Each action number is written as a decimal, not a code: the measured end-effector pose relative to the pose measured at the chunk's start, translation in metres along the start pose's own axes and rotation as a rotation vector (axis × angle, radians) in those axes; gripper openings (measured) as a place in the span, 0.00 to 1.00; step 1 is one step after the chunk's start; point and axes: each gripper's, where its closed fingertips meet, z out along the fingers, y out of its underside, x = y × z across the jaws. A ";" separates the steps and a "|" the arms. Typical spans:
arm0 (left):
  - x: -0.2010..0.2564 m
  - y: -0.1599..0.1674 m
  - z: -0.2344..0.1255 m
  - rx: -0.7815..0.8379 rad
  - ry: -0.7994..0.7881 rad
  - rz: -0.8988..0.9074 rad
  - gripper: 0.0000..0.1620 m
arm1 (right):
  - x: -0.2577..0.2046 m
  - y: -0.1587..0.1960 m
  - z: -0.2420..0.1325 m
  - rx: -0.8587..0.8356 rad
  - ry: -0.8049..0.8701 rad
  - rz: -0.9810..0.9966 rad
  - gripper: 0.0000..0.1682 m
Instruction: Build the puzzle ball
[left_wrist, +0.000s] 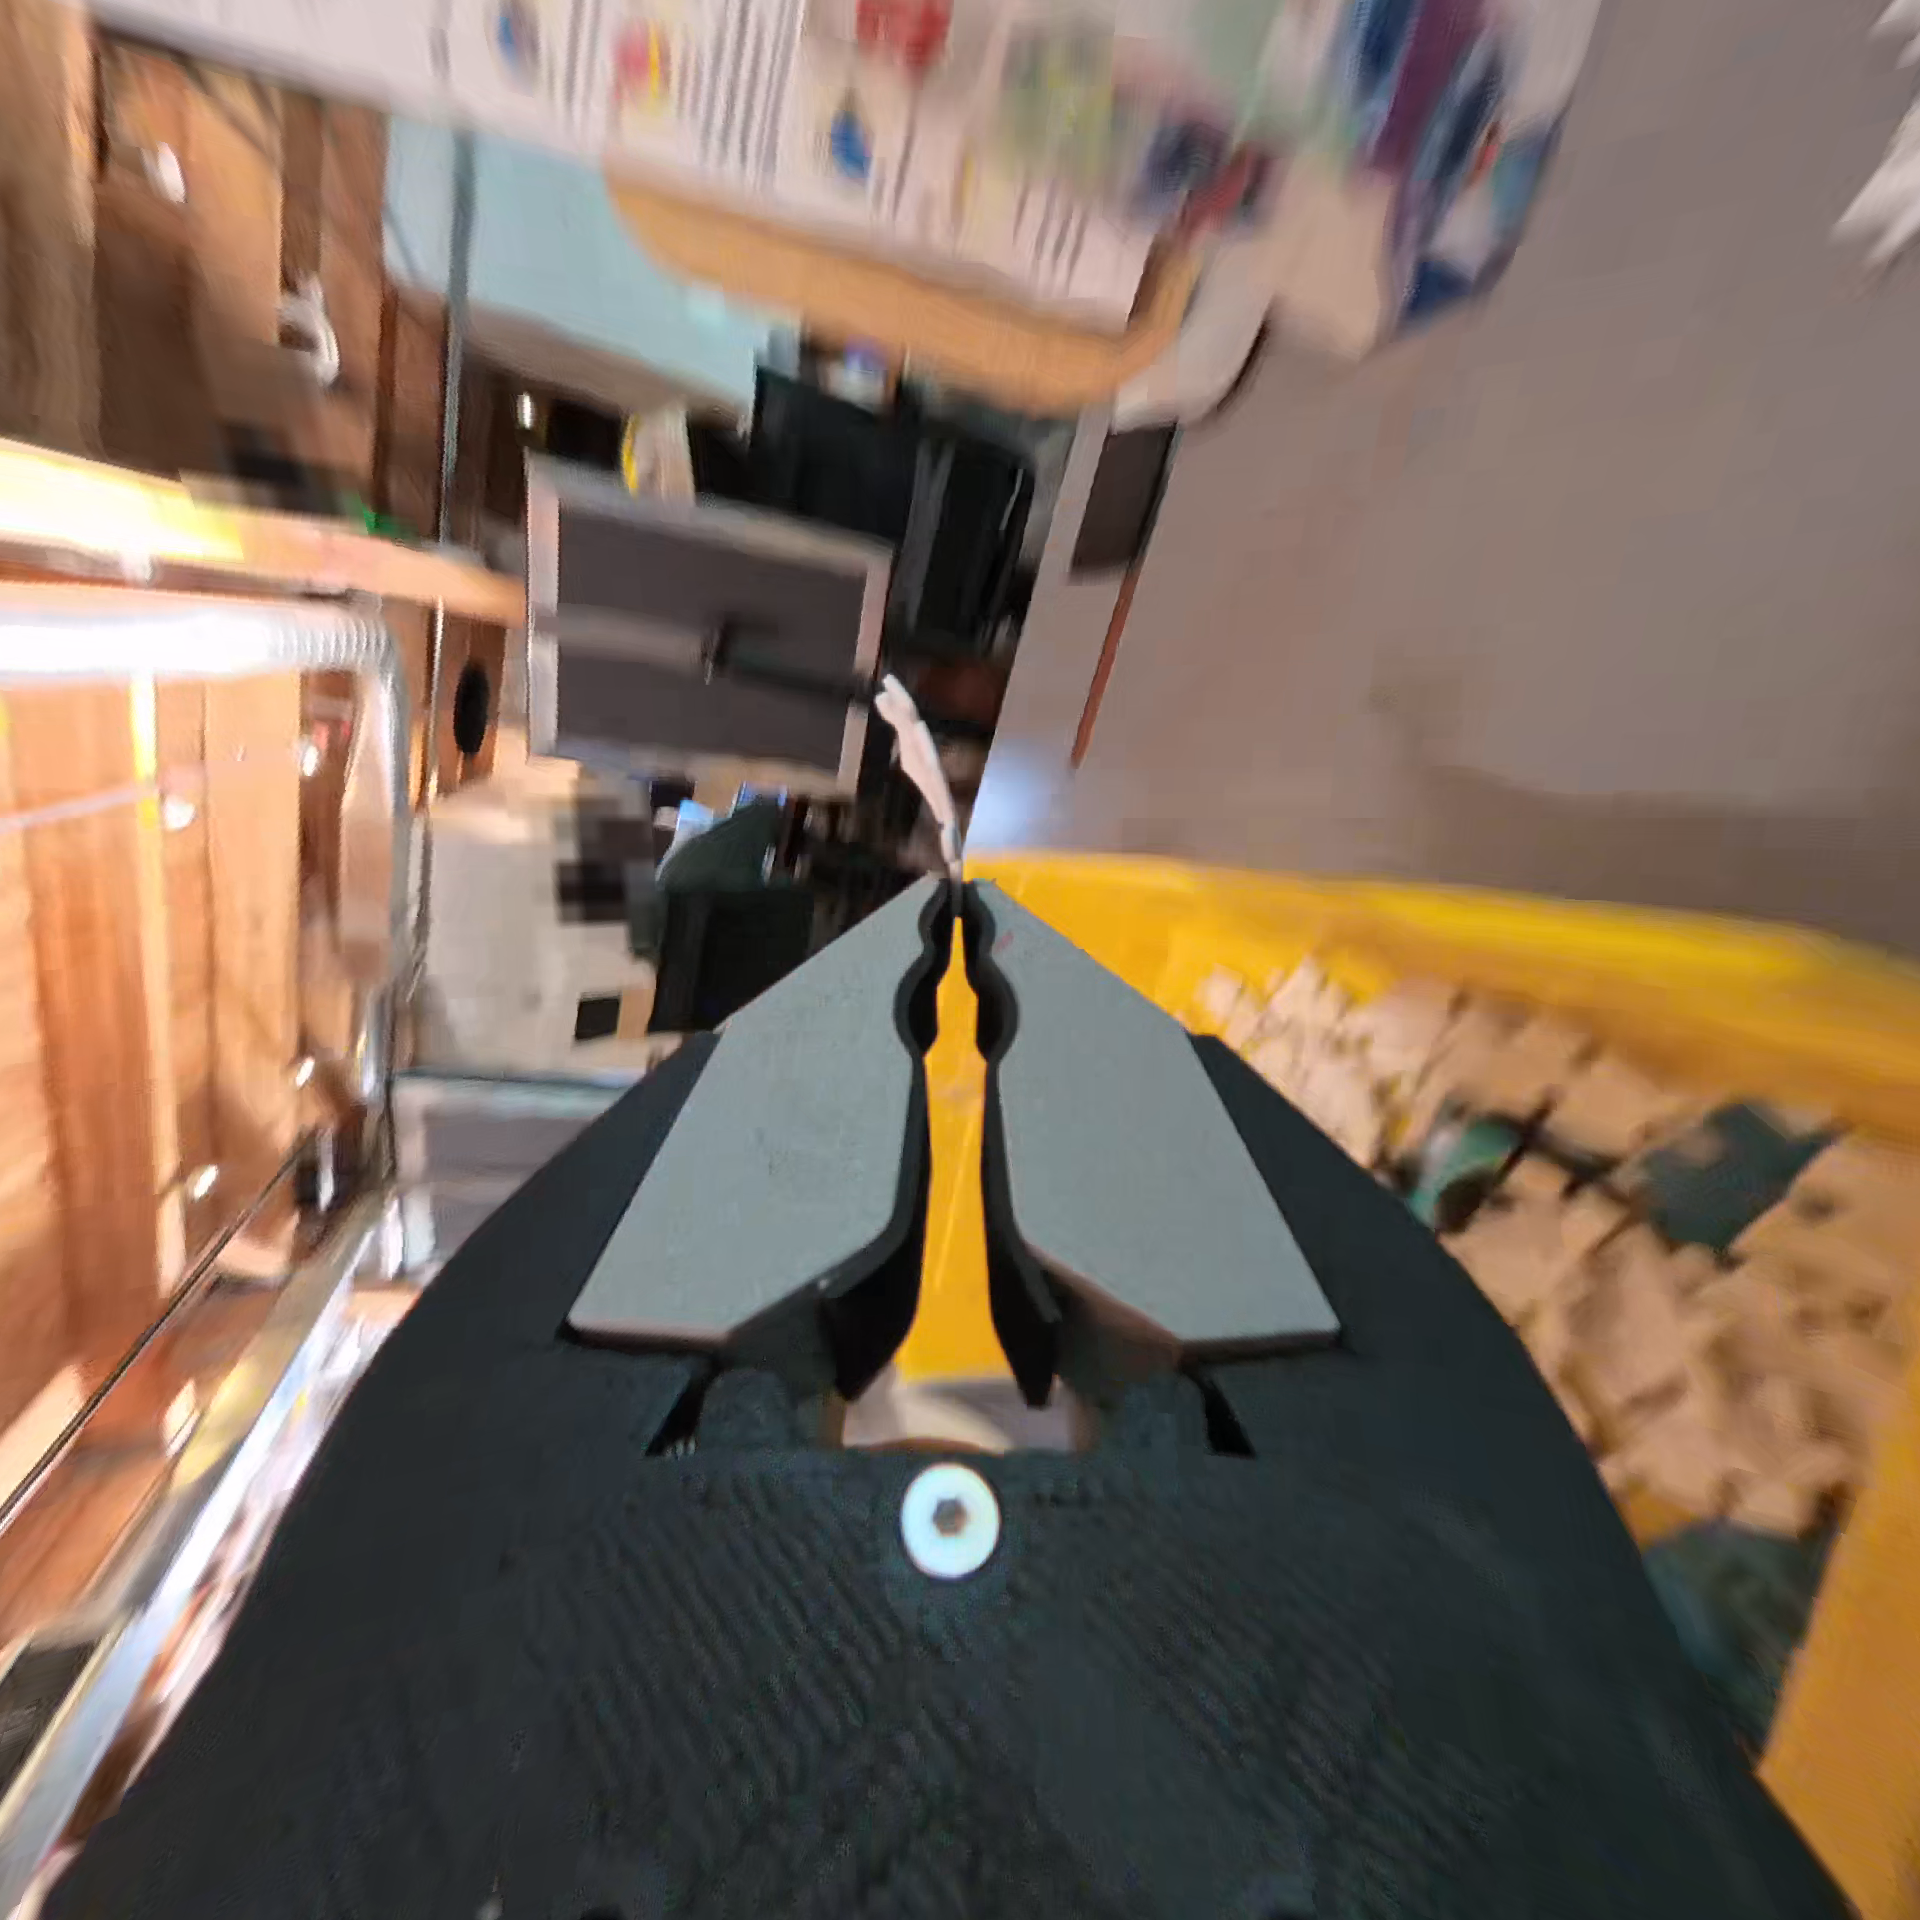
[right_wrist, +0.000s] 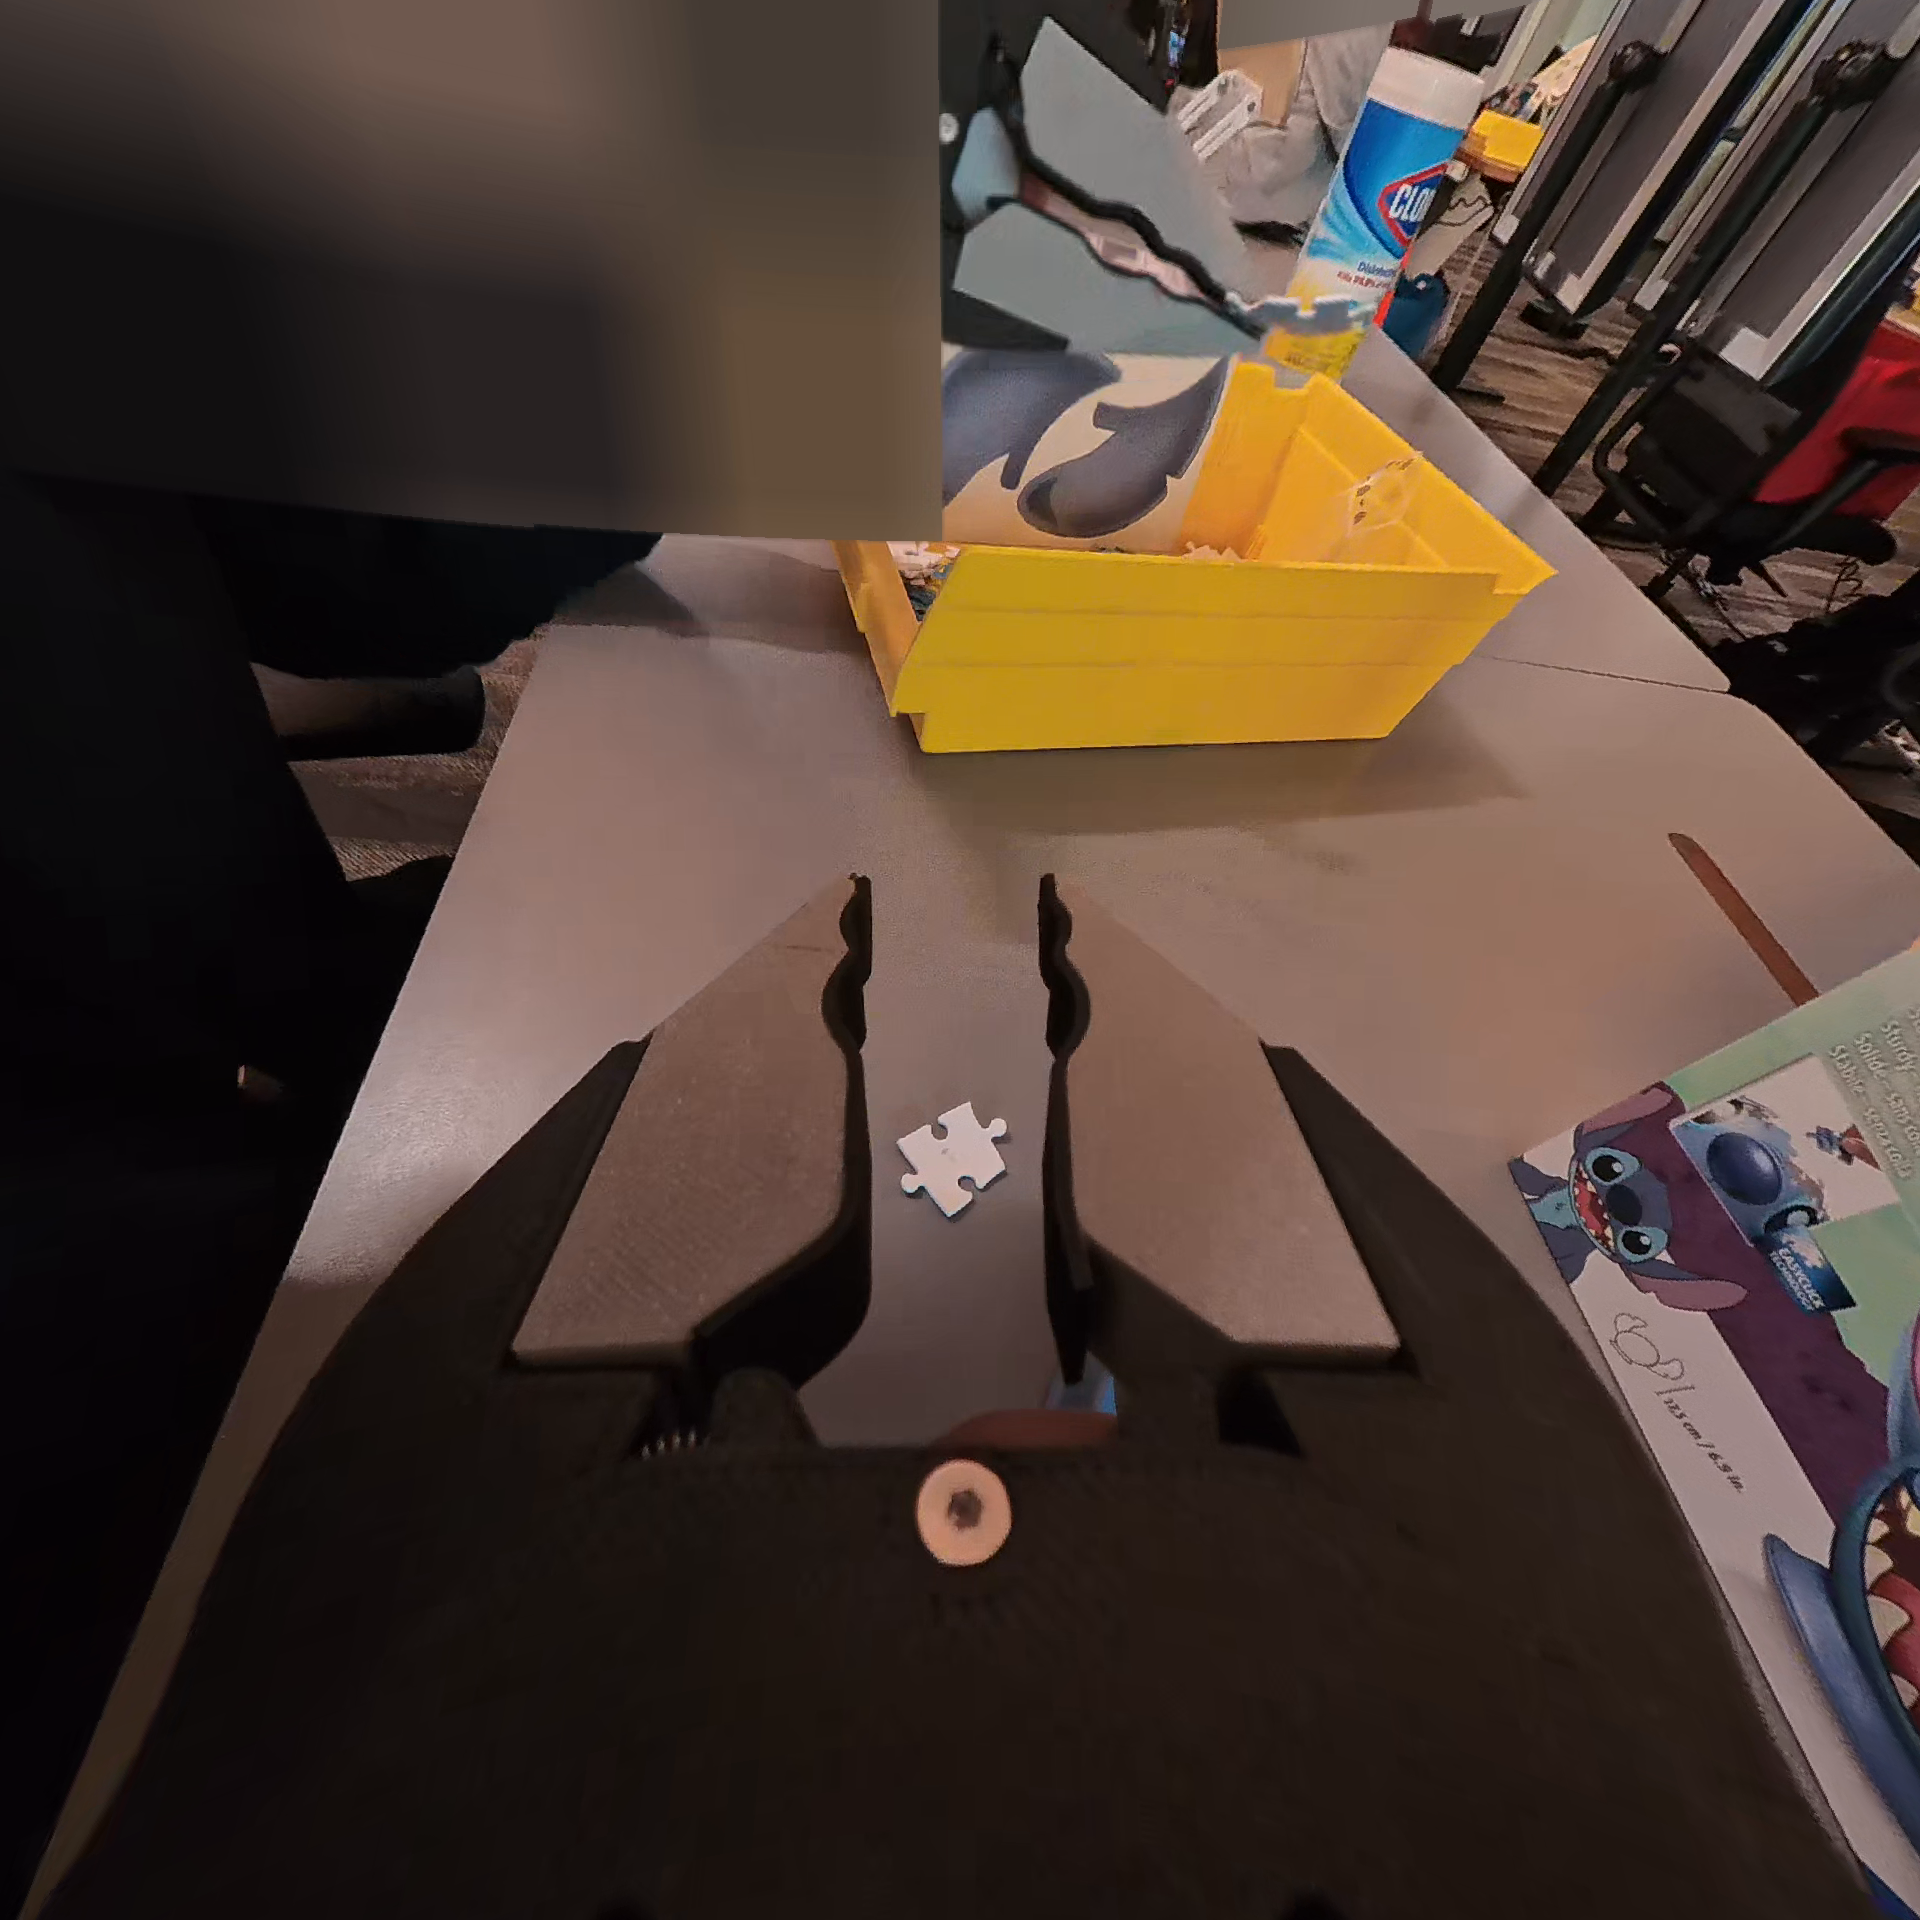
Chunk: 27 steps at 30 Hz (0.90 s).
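I see matt, grainy grey pads (right_wrist: 707, 1174) on my right gripper (right_wrist: 951, 894), set in ribbed black plastic. The bench (right_wrist: 1299, 862) looks smooth and matt grey; at one o'clock, the yellow bin (right_wrist: 1164, 665) is smooth plastic.

Bare table (right_wrist: 1195, 883) btwn right gripper (right_wrist: 951, 894) & yellow bin (right_wrist: 1174, 665); printed box (right_wrist: 1714, 1299) at right.

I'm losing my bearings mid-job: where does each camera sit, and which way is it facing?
Left wrist view: on the left gripper, rolled sideways above the yellow bin, fingers pinching a puzzle piece.
Right wrist view: on the right gripper, angled down at the grey table; open fingers flank a white puzzle piece.
Shared: the bin; the left gripper shows above it.
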 end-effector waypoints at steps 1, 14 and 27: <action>-0.005 0.019 0.002 -0.057 0.011 0.009 0.00 | 0.000 0.000 -0.001 0.002 0.001 0.001 0.17; 0.061 0.142 0.096 -0.477 0.632 0.186 0.00 | -0.006 -0.010 -0.004 0.032 -0.001 -0.014 0.17; 0.077 0.150 0.095 -0.572 0.767 -0.009 0.17 | -0.010 -0.020 -0.012 0.070 -0.004 -0.025 0.16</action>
